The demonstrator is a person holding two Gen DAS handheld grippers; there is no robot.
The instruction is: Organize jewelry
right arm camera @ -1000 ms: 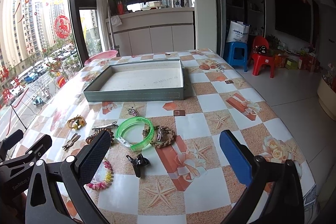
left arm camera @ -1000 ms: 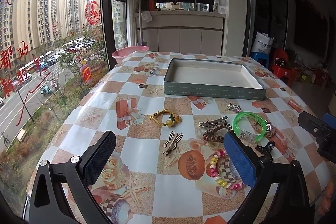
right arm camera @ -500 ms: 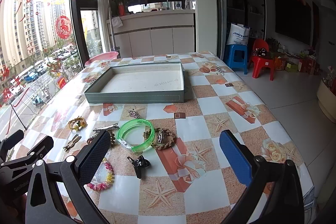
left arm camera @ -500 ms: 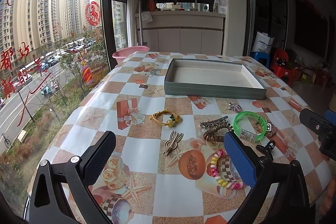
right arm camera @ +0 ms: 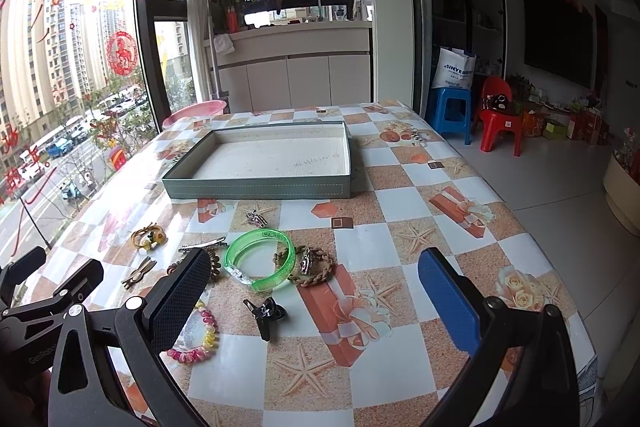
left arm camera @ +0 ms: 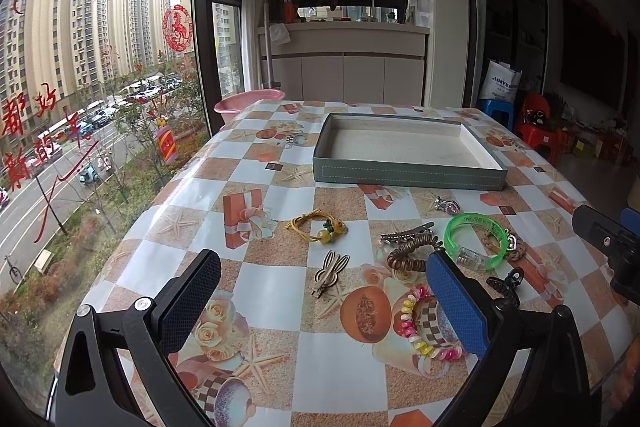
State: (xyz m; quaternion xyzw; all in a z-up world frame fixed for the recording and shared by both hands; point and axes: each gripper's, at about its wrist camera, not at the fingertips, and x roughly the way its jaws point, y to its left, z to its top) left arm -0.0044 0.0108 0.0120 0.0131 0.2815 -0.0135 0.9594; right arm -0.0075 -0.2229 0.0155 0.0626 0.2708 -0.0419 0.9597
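Note:
An empty grey tray (left arm camera: 408,175) (right arm camera: 260,189) lies at the far middle of the table. In front of it are scattered a green bangle (left arm camera: 474,261) (right arm camera: 256,237), a yellow hair tie (left arm camera: 320,227), a wooden clip (left arm camera: 330,273), a silver clip (left arm camera: 406,231), a brown spiral tie (left arm camera: 408,255), a pastel bead bracelet (left arm camera: 412,323) (right arm camera: 200,339), a black claw clip (right arm camera: 264,311) and a braided bracelet (right arm camera: 312,265). My left gripper (left arm camera: 322,261) hovers open over the wooden clip. My right gripper (right arm camera: 316,259) hovers open above the bangle and braided bracelet. Neither holds anything.
A pink basin (left arm camera: 250,103) sits past the table's far left corner by the window. A blue stool (right arm camera: 450,111) and a red chair (right arm camera: 498,115) stand on the floor to the right. The table's right edge drops off near my right gripper.
Both views shift only slightly. Nothing on the table has moved and both grippers stay open.

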